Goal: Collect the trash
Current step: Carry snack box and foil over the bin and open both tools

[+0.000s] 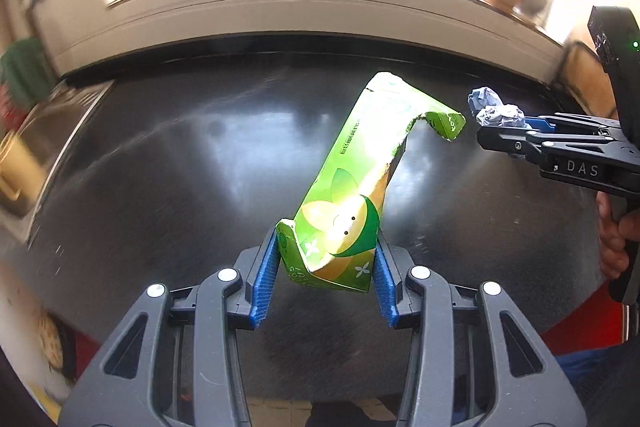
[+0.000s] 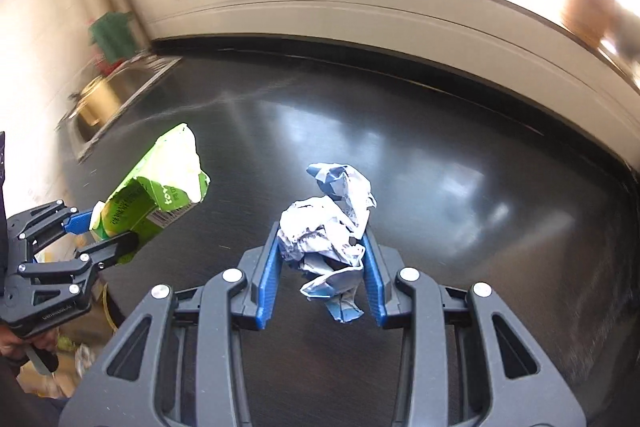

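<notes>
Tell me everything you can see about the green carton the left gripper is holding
The green carton is a long, thin cardboard box, glossy, printed with a yellow-green cartoon figure, white flowers and a barcode on one side. Its far end is torn open, a ragged flap hanging sideways. The left gripper has its jaws shut on the near end, blue pads pressing both sides. It is held off the dark counter, tilted up and away. Nothing else touches it.

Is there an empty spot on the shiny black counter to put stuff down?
Yes. The black counter is bare from the sink across to the pale ledge. It is crowded only near you, where the left claw holds the green carton and the right claw holds the crumpled paper.
</notes>
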The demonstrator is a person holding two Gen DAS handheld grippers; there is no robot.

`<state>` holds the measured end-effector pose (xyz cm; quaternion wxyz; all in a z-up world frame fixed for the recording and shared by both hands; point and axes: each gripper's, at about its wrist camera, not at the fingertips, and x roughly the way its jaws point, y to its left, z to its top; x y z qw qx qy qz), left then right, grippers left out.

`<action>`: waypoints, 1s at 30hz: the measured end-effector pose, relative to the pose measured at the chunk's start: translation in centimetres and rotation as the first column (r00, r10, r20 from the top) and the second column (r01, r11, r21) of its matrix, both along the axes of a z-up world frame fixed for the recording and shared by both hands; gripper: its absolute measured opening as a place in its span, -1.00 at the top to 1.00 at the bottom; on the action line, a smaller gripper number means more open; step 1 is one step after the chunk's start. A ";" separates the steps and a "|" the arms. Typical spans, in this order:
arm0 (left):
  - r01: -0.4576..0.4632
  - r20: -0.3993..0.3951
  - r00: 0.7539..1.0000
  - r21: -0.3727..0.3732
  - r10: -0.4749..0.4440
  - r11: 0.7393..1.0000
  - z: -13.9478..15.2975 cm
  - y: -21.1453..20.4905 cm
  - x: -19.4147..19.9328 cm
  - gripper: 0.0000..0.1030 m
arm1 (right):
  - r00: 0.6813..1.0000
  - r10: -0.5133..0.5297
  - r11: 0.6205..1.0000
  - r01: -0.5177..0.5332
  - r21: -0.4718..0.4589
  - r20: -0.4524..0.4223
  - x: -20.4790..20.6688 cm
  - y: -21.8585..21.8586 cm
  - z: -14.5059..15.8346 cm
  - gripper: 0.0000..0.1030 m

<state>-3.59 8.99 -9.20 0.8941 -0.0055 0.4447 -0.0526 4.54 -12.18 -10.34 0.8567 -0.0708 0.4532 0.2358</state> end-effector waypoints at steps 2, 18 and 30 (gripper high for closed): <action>-0.071 0.001 0.998 0.005 0.071 0.997 -0.1 2.1 -1.4 0.19 | 0.997 0.074 0.997 -0.074 0.004 -0.002 -0.2 3.2 0.0 0.28; -0.661 -0.158 0.736 0.043 0.659 0.749 -6.0 19.8 -19.6 0.19 | 0.718 0.675 0.733 -0.679 0.046 -0.169 -11.9 31.0 -5.7 0.27; -0.771 -0.268 0.599 0.063 0.755 0.634 -13.3 26.9 -23.4 0.19 | 0.575 0.757 0.607 -0.794 0.010 -0.309 -18.6 43.2 -12.2 0.26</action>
